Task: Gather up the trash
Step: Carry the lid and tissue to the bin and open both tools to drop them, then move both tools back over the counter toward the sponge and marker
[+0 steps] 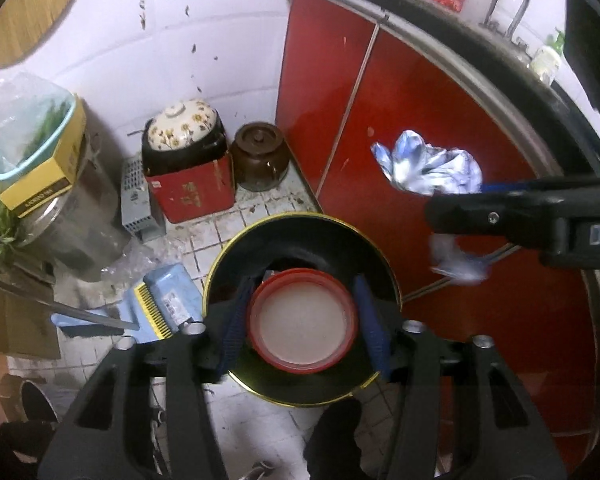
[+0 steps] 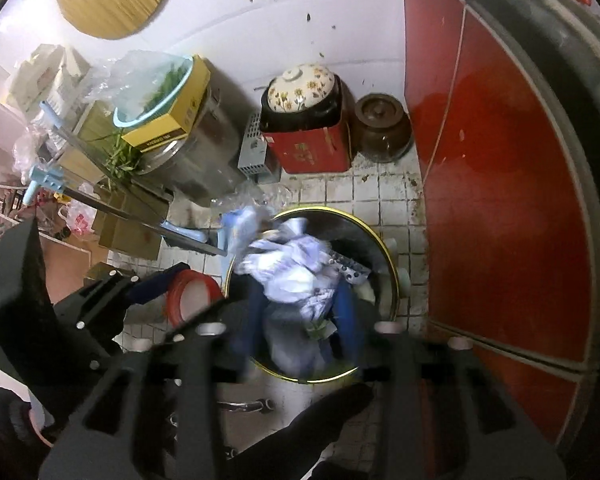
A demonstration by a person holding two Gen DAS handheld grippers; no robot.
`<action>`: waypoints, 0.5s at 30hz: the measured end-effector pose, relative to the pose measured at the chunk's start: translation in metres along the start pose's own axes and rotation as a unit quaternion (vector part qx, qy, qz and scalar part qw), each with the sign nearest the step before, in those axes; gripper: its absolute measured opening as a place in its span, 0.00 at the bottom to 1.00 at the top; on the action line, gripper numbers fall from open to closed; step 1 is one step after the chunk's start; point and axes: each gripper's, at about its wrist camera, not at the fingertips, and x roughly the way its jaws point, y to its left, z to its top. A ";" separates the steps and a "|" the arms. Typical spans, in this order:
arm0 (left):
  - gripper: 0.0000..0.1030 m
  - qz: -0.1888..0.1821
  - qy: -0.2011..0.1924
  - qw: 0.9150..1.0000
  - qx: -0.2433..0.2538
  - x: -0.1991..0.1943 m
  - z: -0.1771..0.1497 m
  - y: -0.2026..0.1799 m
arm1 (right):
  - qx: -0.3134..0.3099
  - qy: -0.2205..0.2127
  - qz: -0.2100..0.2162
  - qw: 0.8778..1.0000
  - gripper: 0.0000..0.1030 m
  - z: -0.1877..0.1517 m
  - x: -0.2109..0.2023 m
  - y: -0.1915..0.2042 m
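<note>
A black trash bin with a gold rim [image 1: 380,256] stands on the tiled floor right below my left gripper [image 1: 304,320]. A round red-rimmed tub [image 1: 304,320] sits between its blue pads [image 1: 234,320], which stand apart at its sides without clearly pressing. My right gripper [image 1: 452,216] reaches in from the right, with crumpled blue-white wrappers [image 1: 428,168] loose in the air around it. In the right wrist view my right gripper [image 2: 302,312] is open over the bin [image 2: 384,248]. Blurred wrappers [image 2: 296,268] hang between and below its fingers. The left gripper [image 2: 168,292] and the tub [image 2: 192,296] show at left.
Red cabinet doors [image 1: 440,100] run along the right under a counter with a faucet [image 1: 516,8]. A brown jar [image 1: 260,156], a floral-lidded pot on a red box [image 1: 188,168], a blue dustpan [image 1: 164,300] and a steel pot with a yellow box [image 1: 40,172] crowd the left. A dark-gloved hand [image 1: 336,432] is below.
</note>
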 end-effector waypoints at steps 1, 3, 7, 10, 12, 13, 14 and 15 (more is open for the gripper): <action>0.73 0.008 -0.002 1.000 0.006 0.003 -0.001 0.000 | 0.001 -0.004 -0.001 1.000 0.77 0.001 0.001 -0.001; 0.77 0.017 -0.002 1.000 0.015 0.008 0.000 0.000 | 0.000 -0.012 0.001 1.000 0.77 0.005 0.001 -0.001; 0.78 0.014 0.001 1.000 0.020 0.008 0.000 0.005 | -0.002 -0.014 0.001 1.000 0.77 0.004 -0.008 -0.002; 0.80 0.015 -0.001 0.999 0.029 -0.004 0.001 0.001 | 0.005 -0.014 0.002 1.000 0.77 0.000 -0.022 -0.002; 0.82 0.017 -0.003 0.999 0.038 -0.013 0.001 -0.004 | 0.008 -0.023 0.000 1.000 0.78 -0.005 -0.042 -0.002; 0.83 0.019 -0.006 0.999 0.043 -0.020 0.002 -0.009 | 0.012 -0.031 -0.001 0.999 0.79 -0.008 -0.056 -0.003; 0.85 0.021 -0.009 0.998 0.053 -0.031 0.004 -0.017 | 0.016 -0.040 -0.005 0.999 0.80 -0.012 -0.071 -0.004; 0.86 0.023 -0.012 0.998 0.058 -0.036 0.005 -0.020 | 0.020 -0.048 -0.008 0.999 0.82 -0.015 -0.086 -0.005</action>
